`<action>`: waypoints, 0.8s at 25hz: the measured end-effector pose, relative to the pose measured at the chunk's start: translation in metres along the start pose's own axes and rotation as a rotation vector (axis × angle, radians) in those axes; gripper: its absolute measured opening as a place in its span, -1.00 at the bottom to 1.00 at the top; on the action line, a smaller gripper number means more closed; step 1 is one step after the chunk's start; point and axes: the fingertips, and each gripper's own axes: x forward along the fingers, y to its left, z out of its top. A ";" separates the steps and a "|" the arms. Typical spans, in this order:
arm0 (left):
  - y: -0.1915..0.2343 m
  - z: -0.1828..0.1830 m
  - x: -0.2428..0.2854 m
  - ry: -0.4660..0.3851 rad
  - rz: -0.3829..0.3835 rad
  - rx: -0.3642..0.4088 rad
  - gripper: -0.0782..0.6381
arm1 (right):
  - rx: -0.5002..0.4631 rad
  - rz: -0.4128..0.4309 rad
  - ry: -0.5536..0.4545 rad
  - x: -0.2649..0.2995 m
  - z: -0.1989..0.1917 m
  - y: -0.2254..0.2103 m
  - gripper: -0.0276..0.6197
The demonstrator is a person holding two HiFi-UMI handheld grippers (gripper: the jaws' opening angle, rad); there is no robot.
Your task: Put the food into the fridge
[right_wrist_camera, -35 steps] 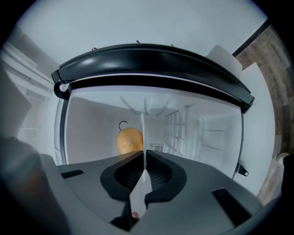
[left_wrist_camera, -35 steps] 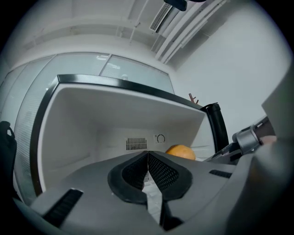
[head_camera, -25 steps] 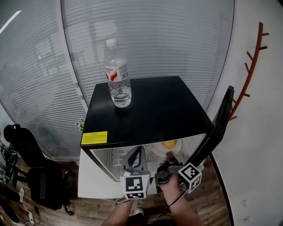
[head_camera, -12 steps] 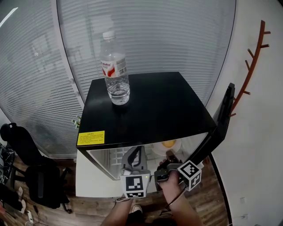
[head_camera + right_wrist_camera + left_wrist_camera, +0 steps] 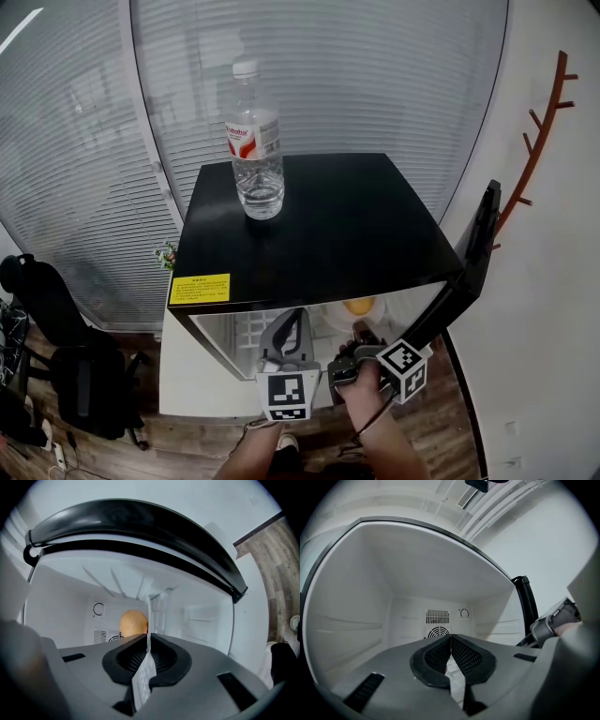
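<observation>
We see a bottle (image 5: 255, 150) standing on top of the fridge (image 5: 319, 234), toward its far left corner. The fridge door (image 5: 466, 277) stands open on the right. Inside the fridge, on the right, a plate (image 5: 335, 318) carries the food (image 5: 357, 306). Our right gripper (image 5: 360, 331) is on the plate's near rim. Our left gripper (image 5: 296, 317) is just left of it, in the fridge opening. Bags (image 5: 56, 356) lie on the floor, far to the left.

Upright clear water bottle (image 5: 255, 141) with white cap and red label, before grey window blinds (image 5: 375, 84), with a reddish-brown branch-shaped coat rack (image 5: 536, 141) on the white wall (image 5: 562, 281) at right and a black chair (image 5: 56, 347) on the wood floor (image 5: 187, 441) at lower left.
</observation>
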 end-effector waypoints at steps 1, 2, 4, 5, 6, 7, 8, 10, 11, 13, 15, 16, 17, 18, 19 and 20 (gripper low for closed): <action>0.000 0.000 0.000 -0.001 0.000 -0.001 -0.71 | -0.005 0.000 0.000 0.000 0.000 0.001 -0.80; 0.001 0.000 0.000 -0.001 0.001 -0.003 -0.71 | -0.010 -0.001 -0.001 0.000 0.000 0.001 -0.80; 0.001 -0.001 0.001 0.000 0.001 -0.006 -0.71 | -0.020 -0.005 -0.004 0.000 0.000 0.002 -0.80; 0.001 -0.001 0.002 0.000 0.000 -0.007 -0.71 | -0.024 -0.009 -0.005 0.000 0.000 0.002 -0.80; 0.001 -0.001 0.002 -0.001 -0.001 -0.007 -0.71 | -0.029 -0.016 -0.006 0.001 0.000 0.001 -0.80; 0.001 -0.001 0.003 -0.001 -0.001 -0.007 -0.71 | -0.033 -0.020 -0.006 0.001 0.000 0.000 -0.80; 0.002 -0.001 0.003 -0.002 -0.001 -0.008 -0.71 | -0.036 -0.020 -0.006 0.002 0.000 0.000 -0.79; 0.002 0.000 0.004 -0.004 -0.001 -0.009 -0.71 | -0.041 -0.008 -0.005 0.002 0.000 0.004 -0.63; 0.002 0.000 0.005 -0.005 -0.001 -0.009 -0.71 | -0.041 -0.001 -0.006 0.002 0.001 0.006 -0.54; 0.001 0.001 0.006 -0.006 -0.003 -0.010 -0.71 | -0.037 0.003 -0.009 0.001 0.002 0.009 -0.43; 0.000 0.002 0.006 -0.006 -0.006 -0.010 -0.71 | -0.037 0.001 -0.012 -0.001 0.002 0.010 -0.36; -0.001 0.002 0.007 -0.006 -0.006 -0.010 -0.71 | -0.035 0.001 -0.012 -0.002 0.003 0.009 -0.34; -0.001 0.002 0.007 -0.006 -0.007 -0.009 -0.71 | -0.034 0.004 -0.010 -0.003 0.003 0.009 -0.33; -0.002 0.002 0.007 -0.005 -0.008 -0.008 -0.71 | -0.035 0.007 -0.008 -0.003 0.003 0.009 -0.30; -0.002 0.002 0.006 -0.005 -0.009 -0.008 -0.71 | -0.041 0.009 -0.005 -0.003 0.003 0.010 -0.26; -0.003 0.002 0.006 -0.004 -0.009 -0.008 -0.71 | -0.052 0.009 0.000 -0.002 0.002 0.012 -0.23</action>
